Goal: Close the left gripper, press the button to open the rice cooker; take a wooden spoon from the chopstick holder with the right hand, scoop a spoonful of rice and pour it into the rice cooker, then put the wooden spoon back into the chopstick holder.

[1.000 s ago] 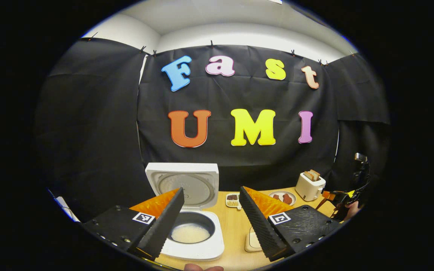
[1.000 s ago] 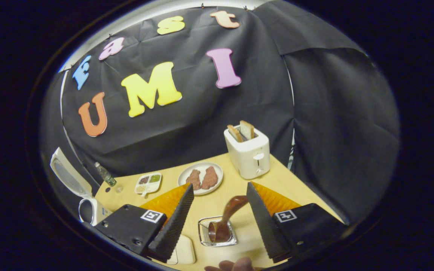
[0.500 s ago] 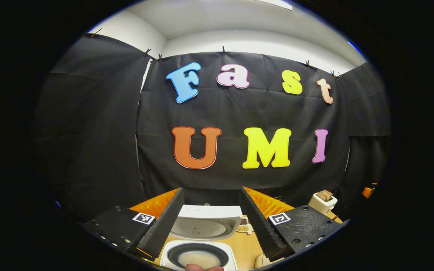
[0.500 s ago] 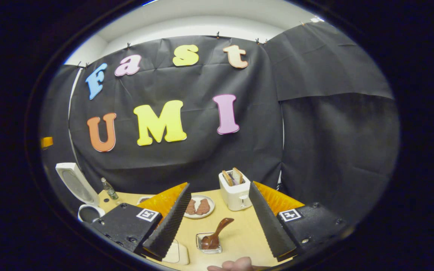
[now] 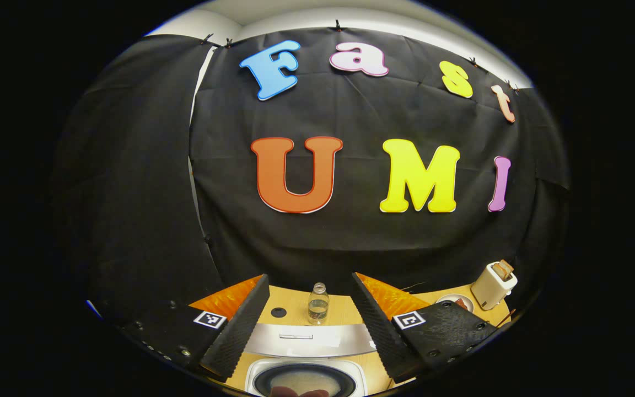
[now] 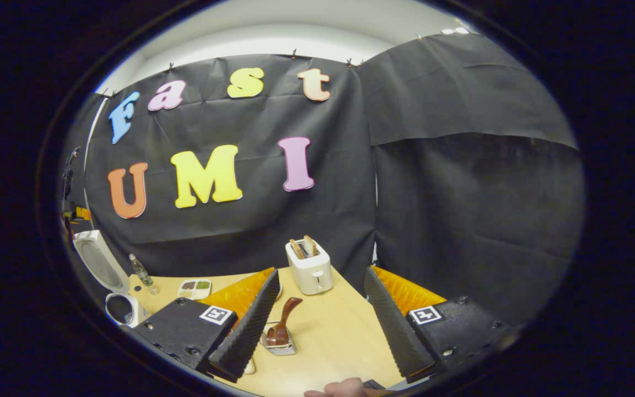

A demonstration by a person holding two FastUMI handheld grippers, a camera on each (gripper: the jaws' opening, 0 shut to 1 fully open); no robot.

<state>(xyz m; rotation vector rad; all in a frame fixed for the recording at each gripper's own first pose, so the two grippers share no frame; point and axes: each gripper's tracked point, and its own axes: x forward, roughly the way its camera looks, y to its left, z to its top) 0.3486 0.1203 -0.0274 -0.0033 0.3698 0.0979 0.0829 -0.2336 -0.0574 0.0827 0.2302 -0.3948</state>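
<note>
Around the white rice cooker [image 5: 306, 380], lid raised: a small clear glass bottle [image 5: 318, 304] just behind the lid on the light wooden table [image 6: 339, 331]; a white toaster [image 5: 493, 284] with bread slices far to its right. Left gripper [image 5: 309, 325] spread wide, empty, poised above the cooker's pot of rice. In the right gripper view, brown wooden spoon [image 6: 283, 325] standing in the metal wire chopstick holder [image 6: 280, 346], well right of the cooker [image 6: 122, 309], handle leaning up and to the right. Right gripper [image 6: 323, 325] released, empty, near the holder. Divided dish of grains [image 6: 194, 287] beside the bottle [image 6: 141, 272]. Black cloth walls around.
</note>
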